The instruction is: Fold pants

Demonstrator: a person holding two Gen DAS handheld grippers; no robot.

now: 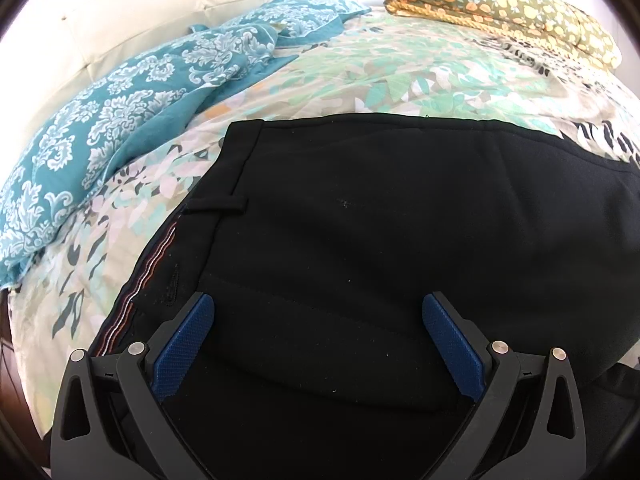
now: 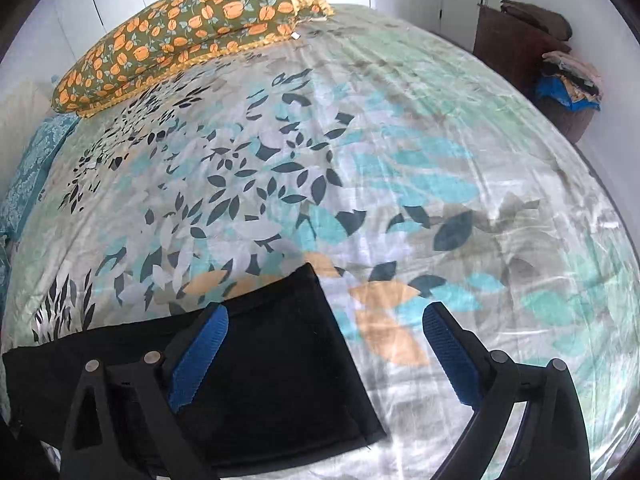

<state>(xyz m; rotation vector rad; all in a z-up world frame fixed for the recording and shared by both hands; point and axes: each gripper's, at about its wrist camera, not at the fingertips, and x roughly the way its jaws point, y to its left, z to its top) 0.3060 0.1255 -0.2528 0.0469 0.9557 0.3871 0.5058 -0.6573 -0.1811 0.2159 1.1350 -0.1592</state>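
Black pants (image 1: 380, 240) flat on leaf-print bedsheet (image 2: 400, 160). Left gripper (image 1: 318, 336) above waistband end, fingers spread, empty; right gripper (image 2: 324, 344) over hem, spread, empty. Orange-print pillow (image 2: 180, 40) at 11 o'clock.

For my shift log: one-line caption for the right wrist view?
Open right gripper above the hem end of black pants on a leaf-print bedsheet.

**A bright bedroom with a big bed**

A big bed fills the room. Its sheet (image 2: 400, 128) has blue, green and orange leaves on it. A green pillow with orange flowers (image 2: 180, 36) lies at the far side. A crumpled teal blanket with white swirls (image 1: 120, 100) sits by a pale cushioned wall (image 1: 140, 4). White walls glow with daylight. A dark wooden stand (image 2: 508, 48) holds piled clothes (image 2: 568, 80).
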